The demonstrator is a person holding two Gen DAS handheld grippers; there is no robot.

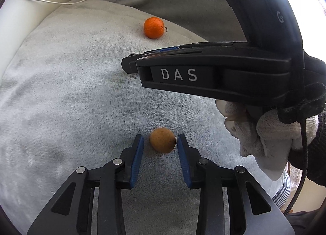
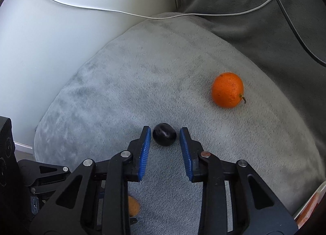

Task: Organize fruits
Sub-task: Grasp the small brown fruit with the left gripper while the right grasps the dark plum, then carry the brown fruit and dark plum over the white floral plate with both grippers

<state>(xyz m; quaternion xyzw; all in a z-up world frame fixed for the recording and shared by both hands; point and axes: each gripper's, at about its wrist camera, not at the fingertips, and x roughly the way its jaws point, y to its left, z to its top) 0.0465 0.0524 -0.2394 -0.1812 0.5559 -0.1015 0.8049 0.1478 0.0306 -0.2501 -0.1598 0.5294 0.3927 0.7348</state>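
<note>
You work over a grey plush cushion [image 2: 142, 84] beside a white wall [image 2: 40, 37]. An orange [image 2: 227, 89] lies apart. Your left gripper [image 1: 160, 143] brackets a small tan fruit [image 1: 162, 140], right pad touching; your right gripper [image 2: 165, 138] straddles a dark plum [image 2: 164, 134], narrow gaps showing.

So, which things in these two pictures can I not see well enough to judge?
The dark fruit: missing from the left wrist view, apparently behind the right gripper.
The tan fruit: in the right wrist view, mostly covered by that gripper's own linkage.
The orange shape, right wrist view: cut off at the lower right edge, unidentifiable.
</note>
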